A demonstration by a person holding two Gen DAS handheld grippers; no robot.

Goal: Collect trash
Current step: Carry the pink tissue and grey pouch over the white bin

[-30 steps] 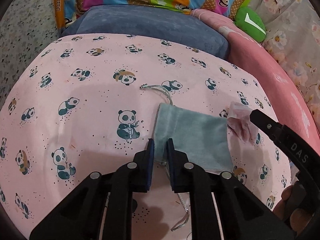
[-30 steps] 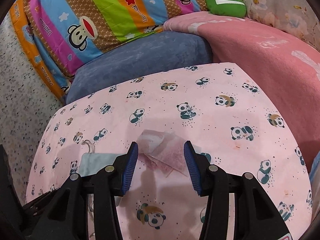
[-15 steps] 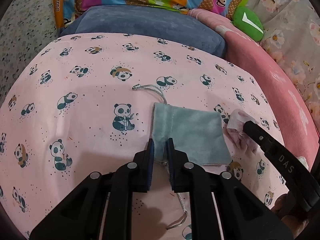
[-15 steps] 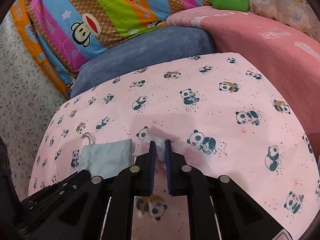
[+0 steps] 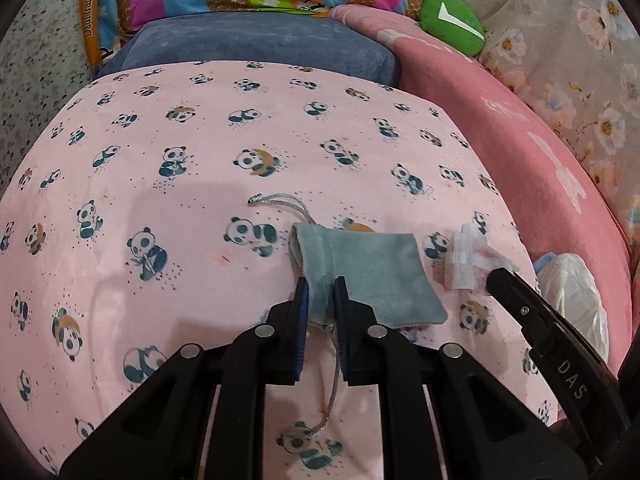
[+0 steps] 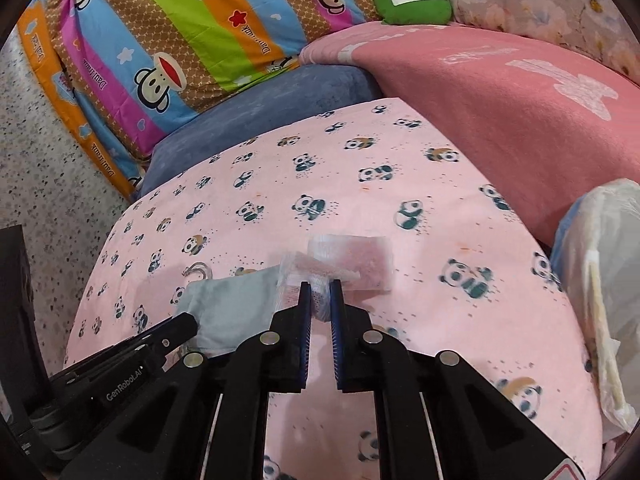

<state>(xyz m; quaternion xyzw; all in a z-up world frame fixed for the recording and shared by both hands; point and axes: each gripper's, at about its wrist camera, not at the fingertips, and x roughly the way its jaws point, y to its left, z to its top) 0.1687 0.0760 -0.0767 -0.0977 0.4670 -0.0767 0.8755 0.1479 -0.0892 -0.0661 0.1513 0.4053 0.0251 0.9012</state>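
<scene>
A grey-blue drawstring pouch [image 5: 368, 272] is pinched at its near edge by my left gripper [image 5: 320, 292], which is shut on it; a silver cord [image 5: 276, 202] trails from its mouth over the panda sheet. To its right my right gripper [image 6: 319, 294] is shut on a crumpled clear plastic wrapper with pink inside [image 6: 352, 260]. The same wrapper [image 5: 468, 258] shows in the left wrist view at the tip of the right gripper's finger [image 5: 520, 300]. The pouch [image 6: 232, 304] also appears left of the wrapper in the right wrist view.
A pink panda-print sheet [image 5: 200, 200] covers the bed. A white plastic bag [image 6: 600, 280] lies at its right edge beside a pink blanket [image 6: 500, 112]. At the back sit a blue cushion [image 5: 260, 44], a striped cartoon pillow [image 6: 180, 40] and a green plush [image 5: 452, 20].
My right gripper closed on the wrapper. Both grippers then moved back and right across the sheet, carrying the pouch and wrapper, and the white plastic bag came into view.
</scene>
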